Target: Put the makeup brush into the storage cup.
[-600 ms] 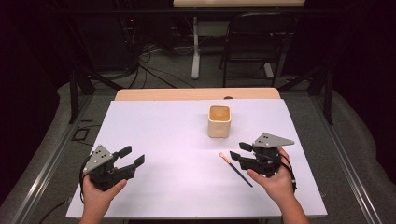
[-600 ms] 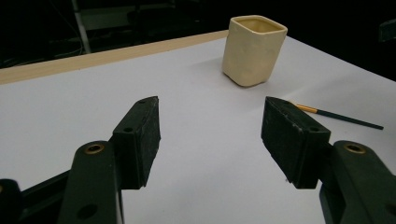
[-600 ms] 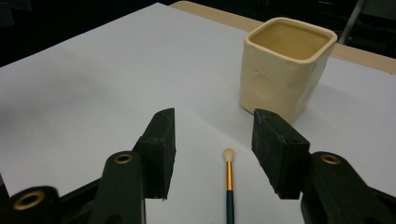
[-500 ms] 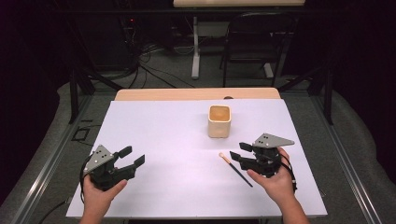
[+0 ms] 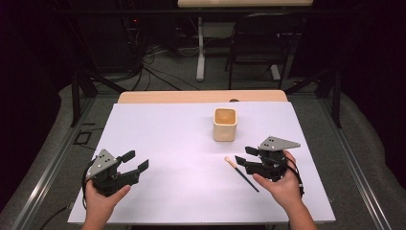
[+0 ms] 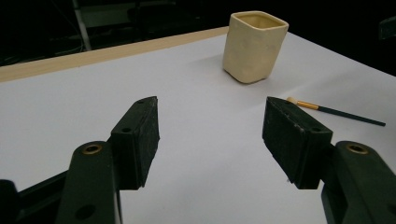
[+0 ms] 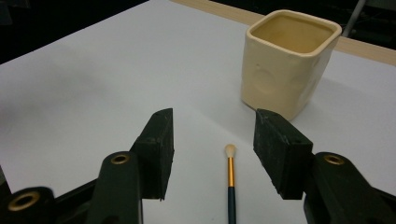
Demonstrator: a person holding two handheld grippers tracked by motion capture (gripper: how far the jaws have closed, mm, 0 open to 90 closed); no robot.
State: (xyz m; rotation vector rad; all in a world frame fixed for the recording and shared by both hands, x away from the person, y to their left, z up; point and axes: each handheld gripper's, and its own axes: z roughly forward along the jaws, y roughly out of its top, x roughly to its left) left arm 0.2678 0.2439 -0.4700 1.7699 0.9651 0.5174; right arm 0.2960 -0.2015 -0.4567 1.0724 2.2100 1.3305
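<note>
my right claw [image 5: 242, 159] sits low over the white counter [image 5: 163, 143] on its right side, spread wide and pinching nothing. in the right gripper view the paintbrush [image 7: 229, 182] lies flat on the counter in the gap between my two black jaws, nearer the right one, and i can't tell any contact with either; its pale tip points up toward the cup [image 7: 289, 60] and its gold band sits just behind the bristles. from the high view the paintbrush [image 5: 242, 174] lies at a slant, pale tip toward the middle of the counter and dark handle running back toward my right hand [image 5: 282, 184]. the cream cup [image 5: 224, 124], square with rounded corners, stands upright and open-topped just beyond the brush tip, near it but apart. my left claw [image 5: 136, 160] rests well apart at the near left of the counter, also spread, with only bare counter between its jaws; in the left gripper view the cup [image 6: 254, 44] and paintbrush [image 6: 336, 111] lie farther off to the right. my left hand [image 5: 103, 201] grips that tool from below.
</note>
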